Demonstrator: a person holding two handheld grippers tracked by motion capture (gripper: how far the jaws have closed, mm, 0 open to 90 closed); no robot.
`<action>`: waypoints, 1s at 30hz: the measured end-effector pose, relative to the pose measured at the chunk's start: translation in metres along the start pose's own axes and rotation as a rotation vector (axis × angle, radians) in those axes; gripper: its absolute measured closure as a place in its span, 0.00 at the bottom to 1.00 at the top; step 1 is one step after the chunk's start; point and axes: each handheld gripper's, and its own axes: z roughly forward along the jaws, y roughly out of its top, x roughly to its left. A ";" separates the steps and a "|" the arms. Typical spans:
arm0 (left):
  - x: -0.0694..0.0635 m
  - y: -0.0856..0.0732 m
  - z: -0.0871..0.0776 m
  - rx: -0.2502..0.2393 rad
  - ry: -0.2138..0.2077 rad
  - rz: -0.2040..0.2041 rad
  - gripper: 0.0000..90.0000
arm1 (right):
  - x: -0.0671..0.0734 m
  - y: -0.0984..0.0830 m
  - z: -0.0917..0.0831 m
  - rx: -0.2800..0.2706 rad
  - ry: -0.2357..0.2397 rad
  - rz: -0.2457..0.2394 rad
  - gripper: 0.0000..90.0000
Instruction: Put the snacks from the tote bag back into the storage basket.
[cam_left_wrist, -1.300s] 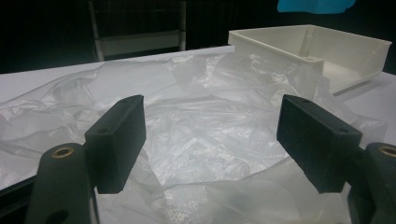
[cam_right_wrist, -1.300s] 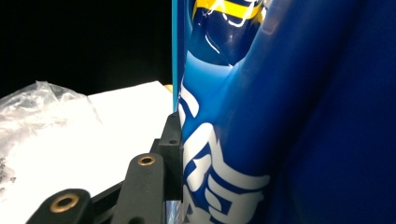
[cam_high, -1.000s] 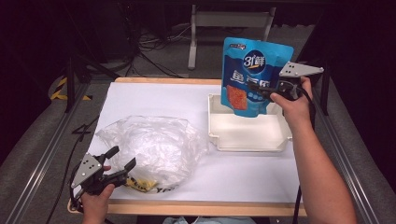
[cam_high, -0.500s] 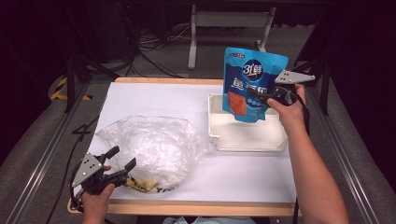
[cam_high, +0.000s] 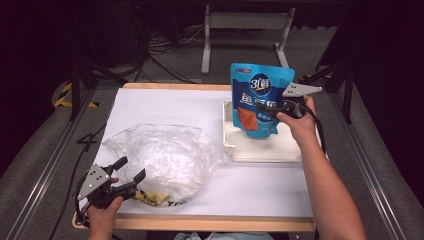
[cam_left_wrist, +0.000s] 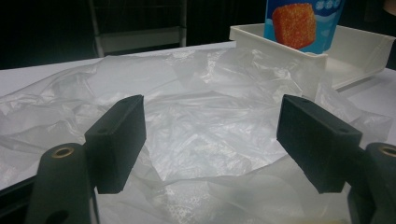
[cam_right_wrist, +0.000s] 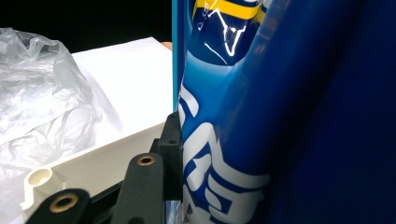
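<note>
My right gripper (cam_high: 270, 112): clamped on the blue pouch (cam_high: 259, 102), upright over the white tray (cam_high: 265, 149) at the table's right edge
My left gripper (cam_high: 131, 172): jaws apart, near front-left corner, beside the plastic bag (cam_high: 160, 155)

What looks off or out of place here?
Nothing spilled or broken. The blue pouch stands upright over the white tray, clamped in the right tool. The crumpled plastic bag sprawls loosely beside the tray, with yellow-printed packaging showing under its near edge by the open left tool.
</note>
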 end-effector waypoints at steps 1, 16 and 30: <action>0.000 0.000 0.000 0.003 0.000 0.000 0.27 | 0.001 -0.004 0.002 -0.001 0.006 0.002 0.69; -0.001 -0.001 0.001 -0.001 0.007 -0.002 0.27 | -0.002 -0.022 0.004 0.008 0.063 0.002 0.65; -0.001 -0.001 0.002 0.004 0.009 0.000 0.27 | 0.000 -0.029 -0.007 0.023 0.053 -0.006 0.58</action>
